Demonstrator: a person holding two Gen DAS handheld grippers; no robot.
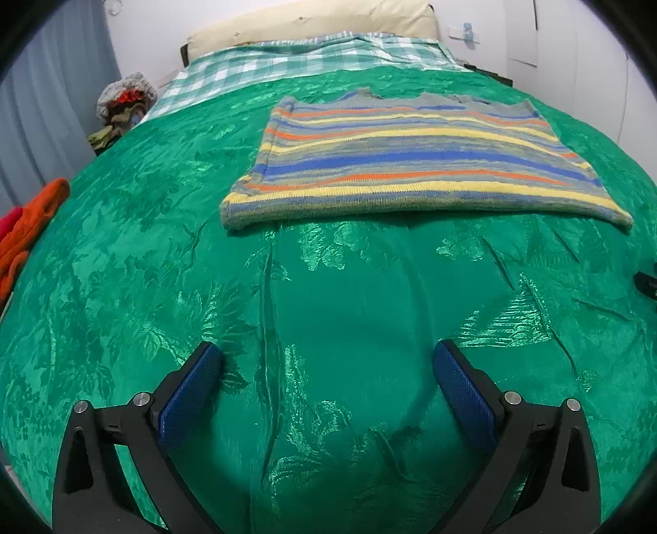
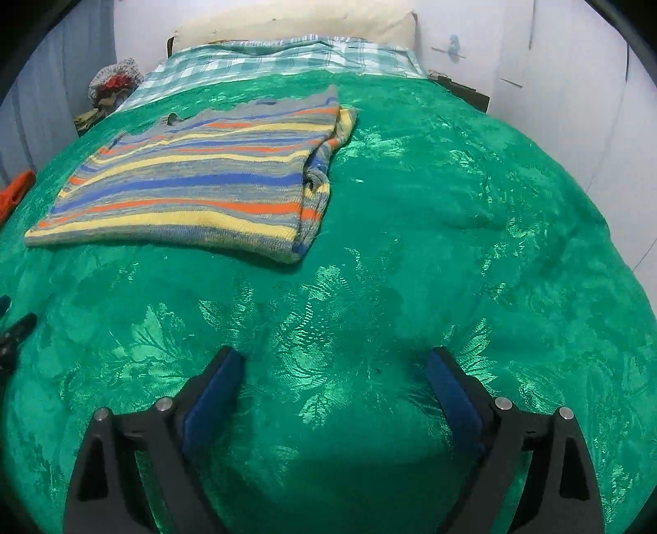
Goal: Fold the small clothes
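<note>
Orange garments (image 1: 28,222) lie bunched at the far left edge of the bed, well apart from everything else, and beyond them a heap of mixed clothes (image 1: 123,102) sits by the curtain; both look like work still waiting. Next comes the left gripper (image 1: 328,371), low over the green bedspread (image 1: 123,267), its 2 blue-padded jaws spread wide with only bare cover between them. Ahead of it and a little to the right lies the striped knit top (image 1: 410,160), flat on the bedspread in a neat rectangle, its near hem straight.

From the right wrist view the same striped top (image 2: 197,185) sits to the upper left, and its right edge shows stacked layers with a sleeve tucked under, so at least 1 fold is in. I judge this piece folded or nearly so; a further halving may be intended, but that cannot be told. Farther right, the right gripper (image 2: 334,367) hangs over empty bedspread, jaws also wide and holding nothing, well short of the top. Checked bedding (image 2: 267,57) and a pillow (image 2: 295,20) lie at the headboard end.
</note>
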